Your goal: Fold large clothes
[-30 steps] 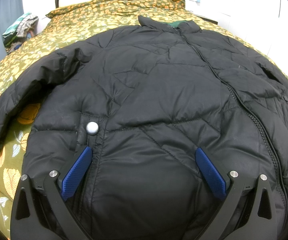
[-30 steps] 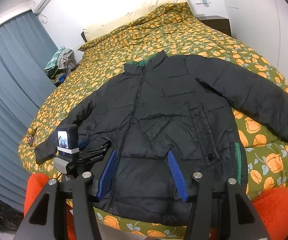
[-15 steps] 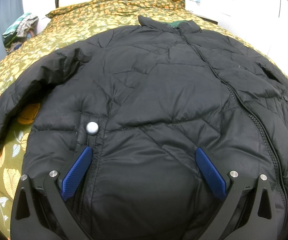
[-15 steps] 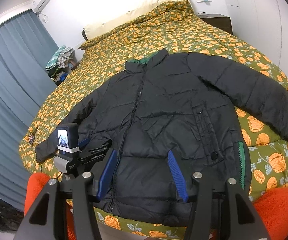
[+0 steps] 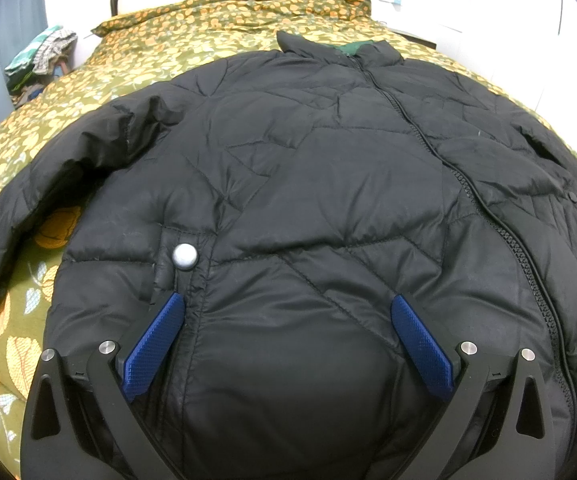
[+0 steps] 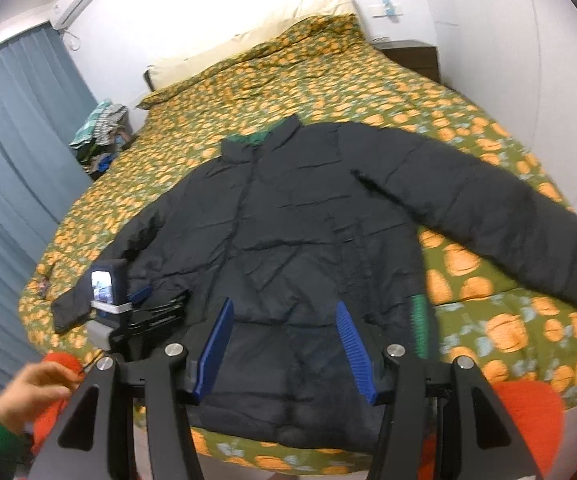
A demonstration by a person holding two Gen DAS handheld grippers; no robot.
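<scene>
Currently black jacket (image 6: 296,240) flat on floral bed (image 6: 328,80); left gripper (image 5: 284,332) wide apart low-centre, right gripper (image 6: 284,344) parted, both empty.

A black quilted jacket (image 5: 328,200) lies spread front-up on a bed (image 5: 192,52) covered in an olive quilt with orange flowers. Its zipper (image 5: 484,208) runs closed from the collar (image 5: 336,46) down the right side of the view, and one sleeve (image 5: 20,216) trails off to the left. The left hand-held gripper (image 5: 288,312) hangs over the lower front, its blue pads (image 5: 154,344) wide apart, a silver snap button (image 5: 185,256) just beyond the left one. Piled clothes (image 5: 38,60) sit at the far left.
</scene>
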